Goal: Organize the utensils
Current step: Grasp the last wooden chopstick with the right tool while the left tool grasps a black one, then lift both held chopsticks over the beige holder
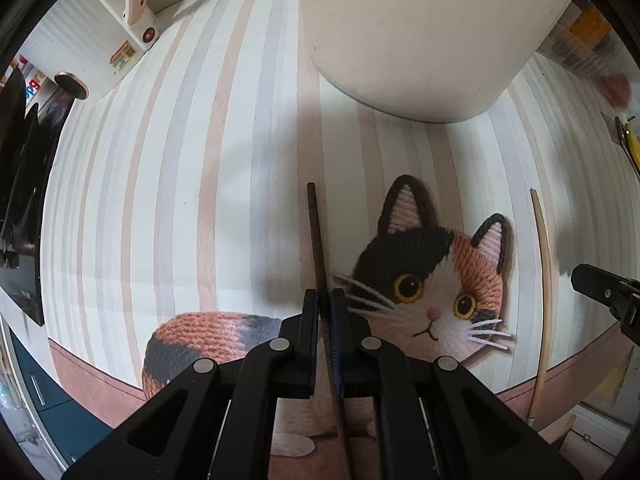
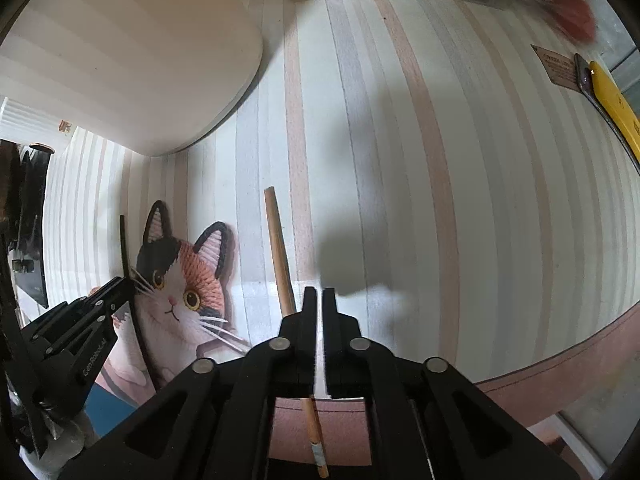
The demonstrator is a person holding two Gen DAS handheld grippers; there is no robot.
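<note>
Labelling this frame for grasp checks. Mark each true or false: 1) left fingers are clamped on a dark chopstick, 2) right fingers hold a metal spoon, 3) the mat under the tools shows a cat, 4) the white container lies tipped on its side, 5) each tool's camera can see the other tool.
1) True: the left gripper is shut on the dark chopstick.
2) False: the right gripper holds a light wooden chopstick, no spoon.
3) True: the striped mat has a calico cat picture.
4) False: the white container stands upright on the mat.
5) True: each shows at the other frame's edge.
</note>
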